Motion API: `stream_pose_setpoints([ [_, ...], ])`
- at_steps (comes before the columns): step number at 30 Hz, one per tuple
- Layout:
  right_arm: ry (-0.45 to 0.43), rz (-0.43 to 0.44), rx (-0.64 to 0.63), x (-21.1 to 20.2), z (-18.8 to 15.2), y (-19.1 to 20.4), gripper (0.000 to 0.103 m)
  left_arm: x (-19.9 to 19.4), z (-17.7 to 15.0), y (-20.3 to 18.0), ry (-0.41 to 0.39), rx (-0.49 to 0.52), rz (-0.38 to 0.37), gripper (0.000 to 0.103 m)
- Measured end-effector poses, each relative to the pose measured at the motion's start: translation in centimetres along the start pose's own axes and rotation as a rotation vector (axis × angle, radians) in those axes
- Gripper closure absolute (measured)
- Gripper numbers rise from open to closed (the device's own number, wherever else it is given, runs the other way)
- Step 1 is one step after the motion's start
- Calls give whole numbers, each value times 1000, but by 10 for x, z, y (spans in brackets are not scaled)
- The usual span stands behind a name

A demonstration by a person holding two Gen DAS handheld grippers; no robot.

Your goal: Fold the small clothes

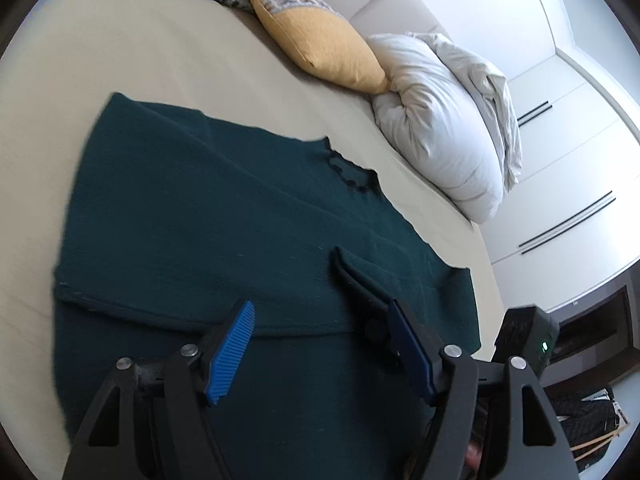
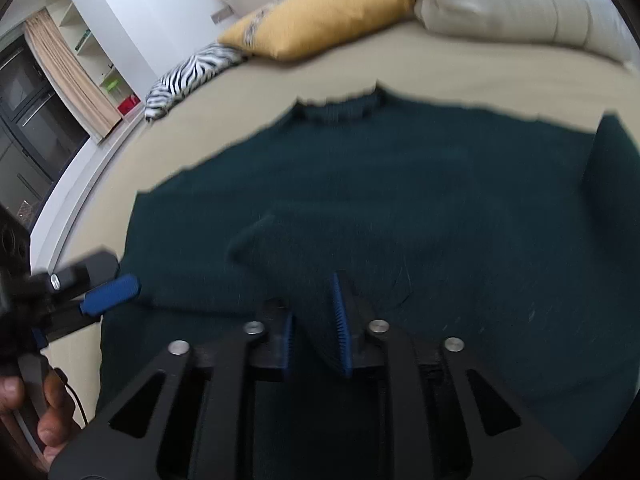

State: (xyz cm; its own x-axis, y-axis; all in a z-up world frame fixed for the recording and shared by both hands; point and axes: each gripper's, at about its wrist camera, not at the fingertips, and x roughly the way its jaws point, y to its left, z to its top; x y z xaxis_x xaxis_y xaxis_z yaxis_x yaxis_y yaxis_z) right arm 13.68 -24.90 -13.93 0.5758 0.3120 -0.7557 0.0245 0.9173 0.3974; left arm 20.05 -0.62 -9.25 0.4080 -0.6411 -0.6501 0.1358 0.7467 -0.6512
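The dark green knit sweater (image 1: pixel 208 208) lies spread flat on the bed (image 1: pixel 120 60), its collar toward the yellow cushion (image 1: pixel 316 36). It looks soft, thick and floppy, best taken at a hem or sleeve edge. The left gripper (image 1: pixel 320 344) hangs wide open, empty. The right gripper (image 2: pixel 316 332), nearly closed, pinches a raised fold of the knit.

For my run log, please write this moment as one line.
task: fold sweater | left tongs: open over sweater | right tongs: sweater fold between, grip unclear

Left gripper (image 1: pixel 320 312) wide open; right gripper (image 2: pixel 316 320) narrowly apart, tilted down
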Motion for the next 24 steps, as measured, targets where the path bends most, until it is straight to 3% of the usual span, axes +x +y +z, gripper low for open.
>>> stream_pose_setpoints([
  [2,-26,51,45,-16,-12,-5,51,13,0,-11,16,17,-2,32],
  [3,-42,64,71,-28,-18,-11,48,20,0,-17,27,26,-5,32],
  [6,-77,90,96,-55,-28,-29,47,48,-1,-36,63,74,-6,32],
  [9,-127,75,145,-90,-54,-48,47,77,1,-47,116,105,43,36],
  [12,-167,54,177,-111,-48,-72,47,95,2,-50,134,118,96,56],
  [14,-189,32,194,-123,-49,-89,47,96,4,-53,131,122,132,81],
  [16,-207,21,210,-135,-50,-104,47,95,5,-57,135,132,136,93],
  [24,-258,-75,290,-151,-27,-162,47,50,15,-94,19,274,127,94],
])
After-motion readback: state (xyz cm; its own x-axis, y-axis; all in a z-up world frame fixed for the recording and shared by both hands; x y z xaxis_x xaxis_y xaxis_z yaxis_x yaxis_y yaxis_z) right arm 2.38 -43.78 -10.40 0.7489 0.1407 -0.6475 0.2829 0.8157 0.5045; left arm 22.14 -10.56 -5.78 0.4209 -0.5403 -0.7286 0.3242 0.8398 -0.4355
